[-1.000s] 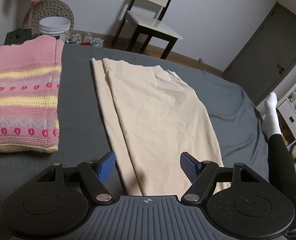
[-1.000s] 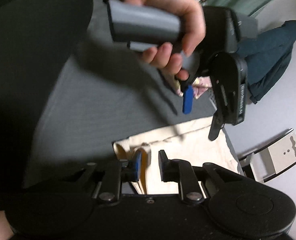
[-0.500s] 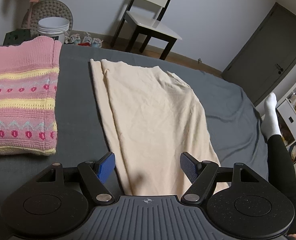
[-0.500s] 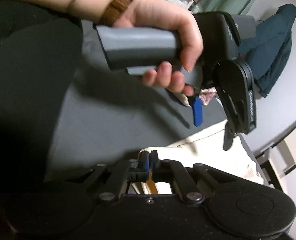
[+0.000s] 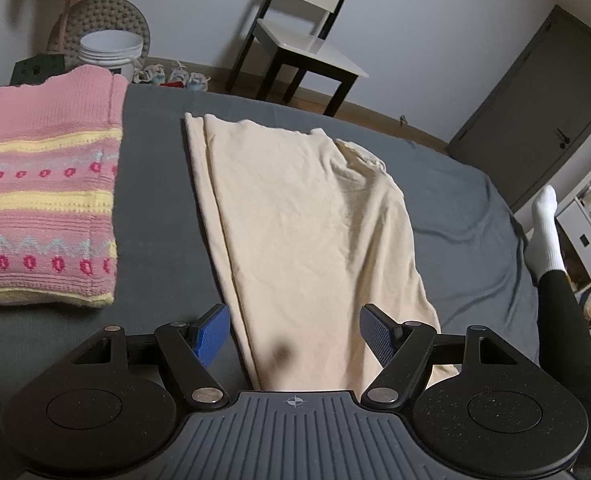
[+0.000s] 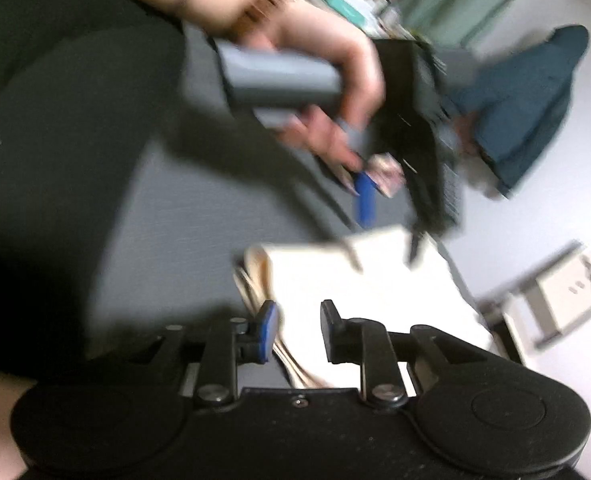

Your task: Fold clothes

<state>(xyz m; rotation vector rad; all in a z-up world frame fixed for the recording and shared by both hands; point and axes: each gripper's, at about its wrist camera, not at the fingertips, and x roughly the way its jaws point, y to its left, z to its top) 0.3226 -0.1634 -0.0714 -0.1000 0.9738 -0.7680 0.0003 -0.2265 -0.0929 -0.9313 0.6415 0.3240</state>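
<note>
From my left wrist camera, the long folded garment point(image 5: 303, 232) lies on the bed point(image 5: 155, 208) straight ahead, with the knitted sweater point(image 5: 43, 208) well apart to its left. Behind the bed stand a chair point(image 5: 307, 36) and a bucket point(image 5: 111, 50); a door point(image 5: 535, 108) is far right.

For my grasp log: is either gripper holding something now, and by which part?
Nothing is held. The left gripper and right gripper are both open at the cream garment's near end.
</note>
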